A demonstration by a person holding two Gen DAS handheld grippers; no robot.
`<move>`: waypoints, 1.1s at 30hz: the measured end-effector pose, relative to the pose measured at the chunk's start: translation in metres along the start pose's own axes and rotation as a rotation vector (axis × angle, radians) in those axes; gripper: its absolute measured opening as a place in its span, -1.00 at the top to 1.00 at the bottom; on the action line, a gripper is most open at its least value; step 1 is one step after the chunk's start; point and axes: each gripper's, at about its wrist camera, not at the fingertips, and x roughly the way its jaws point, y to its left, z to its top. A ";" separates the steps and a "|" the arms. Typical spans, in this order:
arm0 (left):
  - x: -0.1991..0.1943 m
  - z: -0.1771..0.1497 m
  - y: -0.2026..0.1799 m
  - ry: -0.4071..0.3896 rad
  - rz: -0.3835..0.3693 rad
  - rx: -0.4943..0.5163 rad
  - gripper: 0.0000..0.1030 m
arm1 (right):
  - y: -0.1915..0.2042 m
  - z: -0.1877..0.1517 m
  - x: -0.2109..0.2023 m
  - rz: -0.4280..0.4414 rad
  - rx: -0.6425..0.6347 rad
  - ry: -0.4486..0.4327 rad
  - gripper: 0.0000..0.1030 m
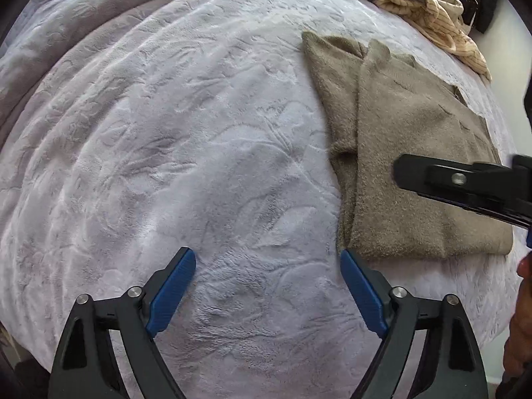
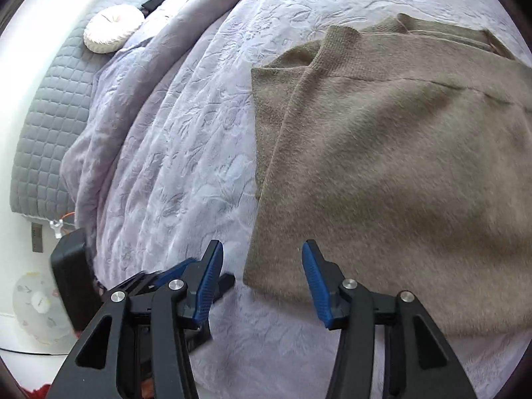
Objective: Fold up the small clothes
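A fuzzy olive-brown sweater [image 1: 409, 173] lies folded flat on a pale lilac embossed blanket [image 1: 186, 153]. My left gripper [image 1: 267, 266] is open and empty over bare blanket, its right finger close to the sweater's near left corner. My right gripper [image 2: 262, 259] is open and empty, hovering at the sweater's [image 2: 399, 166] near left corner. In the left wrist view the right gripper [image 1: 399, 173] reaches in from the right above the sweater. In the right wrist view the left gripper [image 2: 199, 282] shows behind my left finger.
A heap of cream striped and dark clothes [image 1: 442, 16] lies at the far right of the bed. A grey quilted mattress pad [image 2: 50, 126] with a round cream cushion [image 2: 113, 28] lies left of the blanket [image 2: 186, 133]. A black box [image 2: 71, 272] stands beside the bed.
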 end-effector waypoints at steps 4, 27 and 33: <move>-0.003 -0.003 0.014 0.002 0.021 -0.021 -0.73 | 0.017 0.006 0.034 -0.178 -0.048 0.034 0.00; -0.024 0.012 0.017 -0.051 -0.100 0.013 -0.73 | -0.039 -0.050 -0.018 0.022 -0.110 0.051 0.79; -0.023 0.022 -0.053 -0.054 -0.323 0.153 -0.73 | -0.091 -0.040 -0.066 -0.026 0.027 -0.074 0.79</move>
